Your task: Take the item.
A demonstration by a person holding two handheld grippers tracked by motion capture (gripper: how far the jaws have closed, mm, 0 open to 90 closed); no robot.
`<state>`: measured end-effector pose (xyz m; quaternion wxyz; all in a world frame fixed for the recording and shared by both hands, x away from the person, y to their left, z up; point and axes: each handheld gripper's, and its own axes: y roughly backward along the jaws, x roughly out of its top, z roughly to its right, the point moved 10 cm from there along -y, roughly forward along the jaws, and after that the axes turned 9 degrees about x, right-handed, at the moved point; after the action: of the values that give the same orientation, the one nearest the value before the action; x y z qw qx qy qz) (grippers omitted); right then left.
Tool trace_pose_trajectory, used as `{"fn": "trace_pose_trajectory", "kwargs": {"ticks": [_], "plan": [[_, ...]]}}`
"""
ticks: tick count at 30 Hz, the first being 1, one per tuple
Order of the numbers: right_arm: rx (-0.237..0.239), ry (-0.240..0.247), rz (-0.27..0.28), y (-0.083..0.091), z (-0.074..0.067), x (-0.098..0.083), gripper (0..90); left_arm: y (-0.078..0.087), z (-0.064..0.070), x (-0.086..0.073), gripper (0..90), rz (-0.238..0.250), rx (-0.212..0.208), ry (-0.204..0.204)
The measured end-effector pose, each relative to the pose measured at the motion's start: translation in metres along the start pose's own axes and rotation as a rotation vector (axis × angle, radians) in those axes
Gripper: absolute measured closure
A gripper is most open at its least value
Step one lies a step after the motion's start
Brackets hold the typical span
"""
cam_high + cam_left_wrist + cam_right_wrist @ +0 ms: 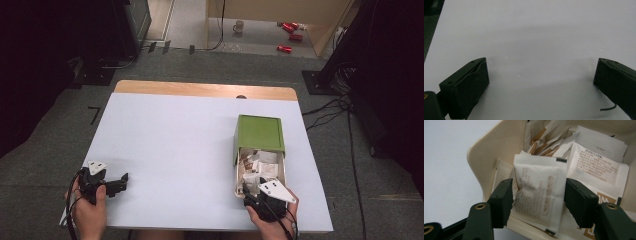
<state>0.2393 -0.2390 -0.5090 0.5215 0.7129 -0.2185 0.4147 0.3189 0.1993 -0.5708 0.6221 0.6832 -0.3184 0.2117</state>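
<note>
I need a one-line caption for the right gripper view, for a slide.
Right gripper, jaws on either side of a white sachet, in a cream drawer full of paper packets.

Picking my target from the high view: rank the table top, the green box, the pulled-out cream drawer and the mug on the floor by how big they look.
1. table top
2. green box
3. cream drawer, looks close to the box, partly covered by the hand
4. mug, smallest, but far from the camera
</note>
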Motion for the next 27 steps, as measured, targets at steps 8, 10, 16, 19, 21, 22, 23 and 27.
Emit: {"fn": "trace_pose_trajectory", "kwargs": {"ticks": [8, 10, 16, 19, 21, 22, 23, 27], "plan": [[0.002, -0.023, 0.031, 0.003, 0.003, 0.002, 55.2, 0.0, 0.0, 0.0, 0.0, 0.0, 0.0, 0.0], [0.006, -0.021, 0.042, 0.005, 0.002, 0.003, 57.8, 0.0, 0.0, 0.0, 0.0, 0.0, 0.0, 0.0], [0.012, -0.007, 0.075, 0.01, -0.001, 0.007, 65.3, 0.0, 0.0, 0.0, 0.0, 0.0, 0.0, 0.0], [0.019, 0.002, 0.088, 0.012, -0.004, 0.008, 67.1, 0.0, 0.0, 0.0, 0.0, 0.0, 0.0, 0.0], [0.034, 0.019, 0.1, 0.013, -0.009, 0.01, 70.2, 0.0, 0.0, 0.0, 0.0, 0.0, 0.0, 0.0], [0.034, 0.019, 0.1, 0.013, -0.009, 0.01, 70.2, 0.0, 0.0, 0.0, 0.0, -0.001, 0.0, 0.0], [0.043, 0.033, 0.106, 0.013, -0.013, 0.011, 72.3, 0.0, 0.0, 0.0, 0.0, 0.0, 0.0, 0.0], [0.065, 0.047, 0.114, 0.014, -0.019, 0.012, 81.2, 0.0, 0.0, 0.0, 0.0, 0.0, 0.0, 0.0]]}}
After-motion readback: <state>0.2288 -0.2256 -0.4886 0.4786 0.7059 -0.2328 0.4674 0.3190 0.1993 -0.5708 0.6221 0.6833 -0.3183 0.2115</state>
